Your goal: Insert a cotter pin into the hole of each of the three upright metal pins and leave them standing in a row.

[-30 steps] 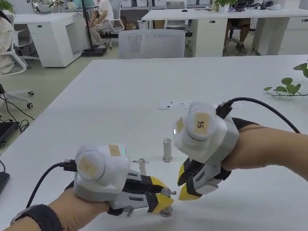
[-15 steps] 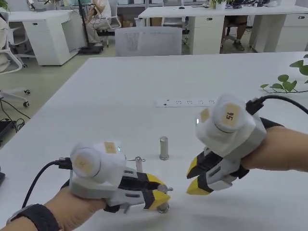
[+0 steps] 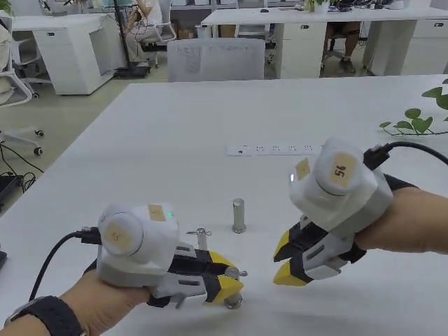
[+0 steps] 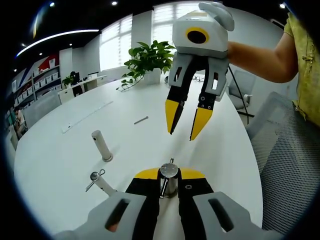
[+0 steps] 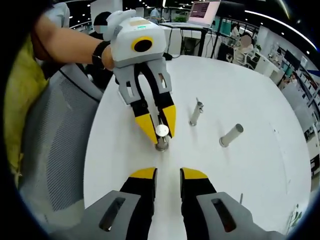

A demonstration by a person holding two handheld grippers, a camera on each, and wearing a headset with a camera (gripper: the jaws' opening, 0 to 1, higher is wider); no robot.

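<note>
Left claw (image 3: 233, 279) pinching near pin (image 4: 169, 171) by its head, upright on worktop (image 3: 175, 140). Right claw (image 3: 282, 261) spread, empty, hovering beside. 2nd pin (image 3: 201, 239) carries cotter (image 4: 94, 175); 3rd pin (image 3: 239, 215) bare. Pins likely stiff, smooth, tippy: grip shaft, leave hole free. Cotter likely thin, springy: take by loop.

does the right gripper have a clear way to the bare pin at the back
Probably yes: the right gripper is open and empty, only bare table lies between it and the bare pin, and the left gripper holds the near pin aside.
</note>
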